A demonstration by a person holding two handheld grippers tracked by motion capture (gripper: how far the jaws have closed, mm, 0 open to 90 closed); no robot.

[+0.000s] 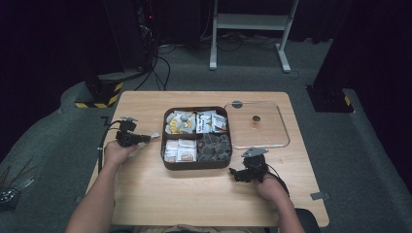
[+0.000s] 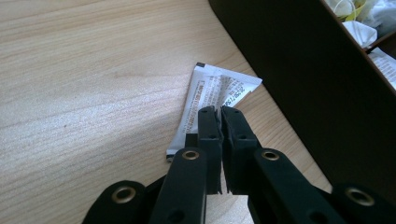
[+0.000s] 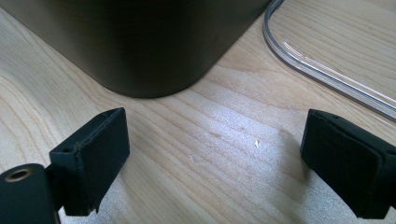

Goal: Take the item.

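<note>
Pinched between the left gripper's (image 2: 218, 113) nearly closed jaws is a small white sachet (image 2: 212, 95) with black print, held by one edge just outside the left wall of the dark brown compartment box (image 1: 197, 165); in the left gripper view the sachet hangs low over the wooden table (image 1: 145, 189), its far corner close to the box wall, and whether it touches the wood I cannot tell. In the high view the left gripper (image 1: 145, 138) shows to the left of the box, the sachet (image 1: 155, 135) at its tip. By my judgement the step in hand is sorting loose packets into the box, and the next move calls for lifting the sachet over the rim and setting it in the compartment that holds similar black-and-white packets (image 1: 212, 122), at the box's far right. The print on the sachet runs in fine lines with a string of digits, too small and blurred to read, and no brand can be made out. The right gripper (image 1: 234, 172) rests near the box's front right corner, its jaws spread wide over bare wood and holding nothing. Right of the box lies a clear lid (image 1: 257, 125), flat on the table.
</note>
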